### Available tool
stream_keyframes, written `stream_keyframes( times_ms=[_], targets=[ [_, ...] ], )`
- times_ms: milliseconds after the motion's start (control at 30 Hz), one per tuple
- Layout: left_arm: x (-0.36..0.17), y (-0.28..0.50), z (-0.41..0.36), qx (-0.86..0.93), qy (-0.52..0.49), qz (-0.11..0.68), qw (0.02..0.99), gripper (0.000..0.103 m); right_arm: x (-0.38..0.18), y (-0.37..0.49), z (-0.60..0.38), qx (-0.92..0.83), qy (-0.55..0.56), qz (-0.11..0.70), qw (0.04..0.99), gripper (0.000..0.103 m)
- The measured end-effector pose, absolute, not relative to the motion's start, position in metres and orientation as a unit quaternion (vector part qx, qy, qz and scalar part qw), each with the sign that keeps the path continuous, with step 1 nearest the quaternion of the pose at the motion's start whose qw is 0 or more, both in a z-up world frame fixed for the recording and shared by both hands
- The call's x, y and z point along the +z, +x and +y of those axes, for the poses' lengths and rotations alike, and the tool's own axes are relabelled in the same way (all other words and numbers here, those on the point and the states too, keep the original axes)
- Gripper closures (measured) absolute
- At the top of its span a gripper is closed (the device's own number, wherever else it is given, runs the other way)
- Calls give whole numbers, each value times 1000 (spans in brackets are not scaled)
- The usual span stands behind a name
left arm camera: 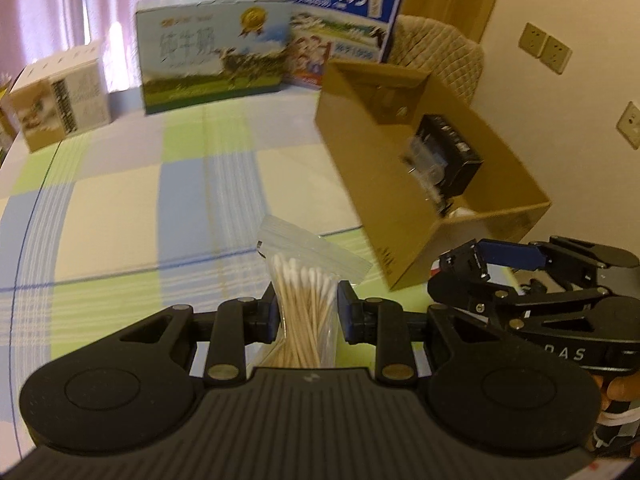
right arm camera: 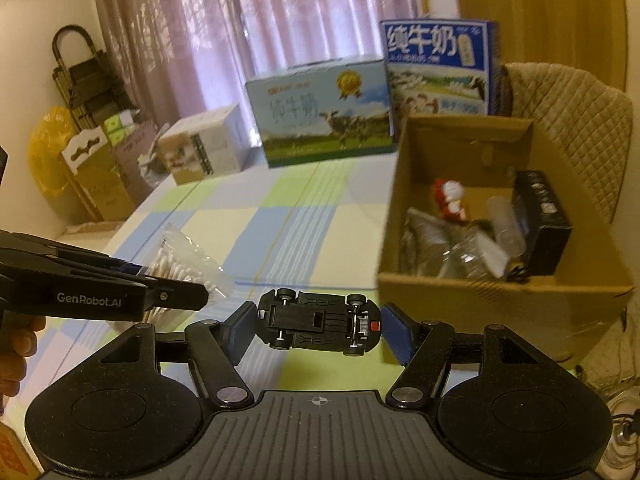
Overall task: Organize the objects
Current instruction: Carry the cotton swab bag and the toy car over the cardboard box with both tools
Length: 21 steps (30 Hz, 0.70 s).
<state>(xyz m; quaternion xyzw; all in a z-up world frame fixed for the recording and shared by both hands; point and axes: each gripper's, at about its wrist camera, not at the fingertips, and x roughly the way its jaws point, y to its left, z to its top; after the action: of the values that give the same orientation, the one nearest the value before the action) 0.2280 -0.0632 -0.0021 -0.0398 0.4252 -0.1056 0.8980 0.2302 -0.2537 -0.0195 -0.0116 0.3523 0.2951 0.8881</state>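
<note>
With several items already in the cardboard box (right arm camera: 472, 292), I am gripping a cotton-swab bag (left arm camera: 306, 292) in the left gripper (left arm camera: 307, 312) and a toy car (right arm camera: 318, 322) in the right gripper (right arm camera: 318, 330), both not yet boxed.

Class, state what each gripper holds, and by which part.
Left gripper: bag of cotton swabs, by its middle. Right gripper: toy car, upside down, by both ends.
</note>
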Motion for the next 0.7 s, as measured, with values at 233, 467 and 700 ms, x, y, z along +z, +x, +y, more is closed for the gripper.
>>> stream_keyframes(
  times_ms=[233, 467, 700],
  targets=[
    [19, 251, -102, -126, -34, 399, 908, 79, -3, 250, -291, 272, -2, 330, 904, 39],
    [36, 283, -144, -144, -30, 377, 915, 79, 6, 280, -329, 245, 2, 315, 917, 39],
    [37, 322, -182, -149, -32, 382, 912, 79, 6, 314, -353, 229, -6, 311, 922, 39]
  ],
)
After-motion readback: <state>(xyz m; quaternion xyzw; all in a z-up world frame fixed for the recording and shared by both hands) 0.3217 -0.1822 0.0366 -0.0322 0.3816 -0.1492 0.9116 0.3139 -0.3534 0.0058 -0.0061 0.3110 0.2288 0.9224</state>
